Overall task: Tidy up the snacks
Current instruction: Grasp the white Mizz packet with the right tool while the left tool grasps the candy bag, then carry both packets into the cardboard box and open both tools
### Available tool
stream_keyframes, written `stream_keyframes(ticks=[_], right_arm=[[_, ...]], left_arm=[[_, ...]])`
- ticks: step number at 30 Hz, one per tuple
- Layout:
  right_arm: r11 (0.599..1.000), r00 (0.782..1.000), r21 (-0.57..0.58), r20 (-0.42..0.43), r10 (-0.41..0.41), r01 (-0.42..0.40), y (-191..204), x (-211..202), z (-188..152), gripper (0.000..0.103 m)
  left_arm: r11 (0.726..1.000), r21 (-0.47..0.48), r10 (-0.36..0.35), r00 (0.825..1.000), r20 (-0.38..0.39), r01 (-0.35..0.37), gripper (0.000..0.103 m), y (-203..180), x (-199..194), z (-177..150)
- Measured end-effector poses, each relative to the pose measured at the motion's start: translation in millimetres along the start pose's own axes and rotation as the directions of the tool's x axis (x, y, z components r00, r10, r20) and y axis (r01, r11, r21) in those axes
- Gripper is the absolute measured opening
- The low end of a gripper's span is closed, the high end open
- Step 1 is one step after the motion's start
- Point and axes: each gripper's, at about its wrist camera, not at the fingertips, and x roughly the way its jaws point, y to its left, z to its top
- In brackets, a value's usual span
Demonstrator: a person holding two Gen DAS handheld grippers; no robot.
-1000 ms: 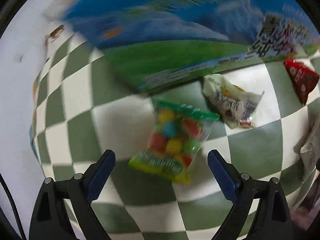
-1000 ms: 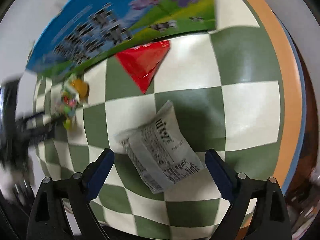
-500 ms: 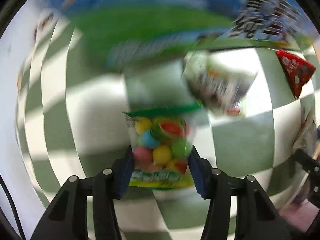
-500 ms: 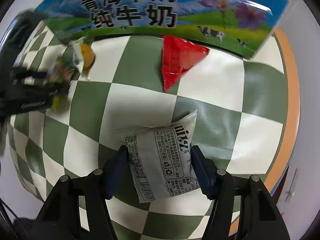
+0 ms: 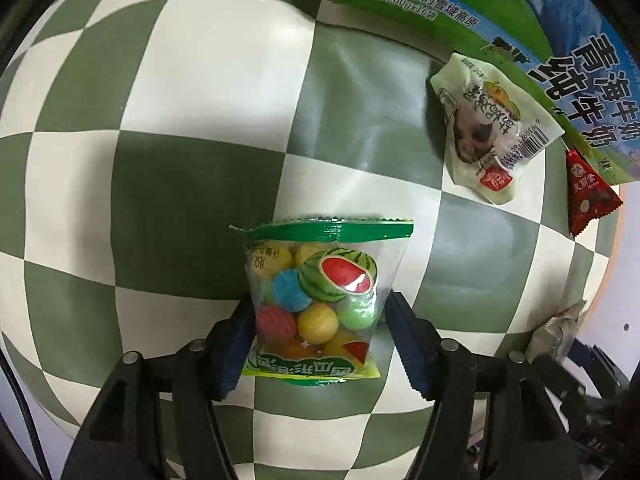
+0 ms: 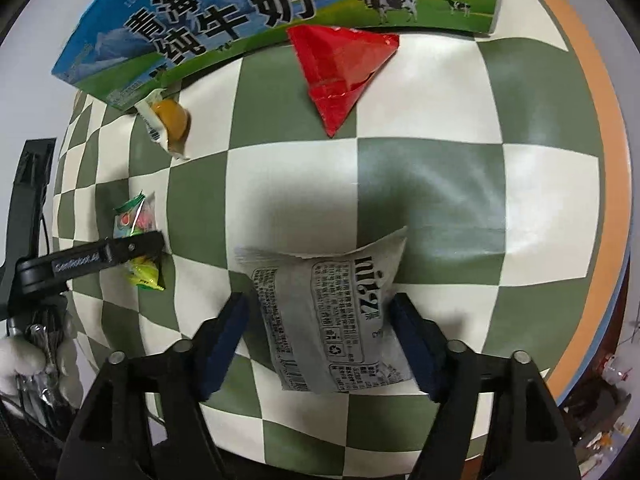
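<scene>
The left tongs point(image 5: 318, 330) are now pinching the candy bag point(image 5: 320, 300) by its lower sides, where a second ago they were standing wide apart with the bag lying loose ahead of them. The bag is sticking out forward from between the blue pads, over the checkered desk point(image 5: 160, 184). Ahead and to the right of these tongs a pale green packet point(image 5: 490, 128) is lying against the milk carton point(image 5: 560, 40), with a red triangular packet point(image 5: 588, 196) further right.

The right tongs point(image 6: 320, 326) are likewise clamping on the grey packet point(image 6: 332, 312), having been spread either side of it a second ago. Ahead of them the red triangular packet point(image 6: 340, 68) is resting just below the milk carton point(image 6: 240, 4). Far to their left, the left tongs point(image 6: 148, 246) are showing with the candy bag point(image 6: 138, 248) in them.
</scene>
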Motion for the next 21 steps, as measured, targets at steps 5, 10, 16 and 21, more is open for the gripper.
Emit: stream_keyframes(ticks=[5,10,16,21], right_arm=[[0.998,0.999,-0.038,-0.005,-0.052,0.052,9,17,-3,0.076],[0.994,0.993,-0.042,0.062,-0.096,0.099,13,15,-12,0.058],[1.000,0.992,0.000,0.123,-0.015,0.015,1,-19,-11,0.054],[0.996,0.973,0.012,0.215,0.082,-0.087,-6,-73,8,0.054]], left_arm=[[0.998,0.033,0.051,0.997,0.058,-0.053,0.048,-17,-9,-20],[0.989,0.109,0.089,0.994,0.068,-0.096,0.046,-39,-9,-44],[0.986,0.161,0.013,0.994,0.113,-0.031,0.045,-67,-50,-34],[0.971,0.234,-0.100,0.974,0.204,0.051,0.045,-105,-122,-21]])
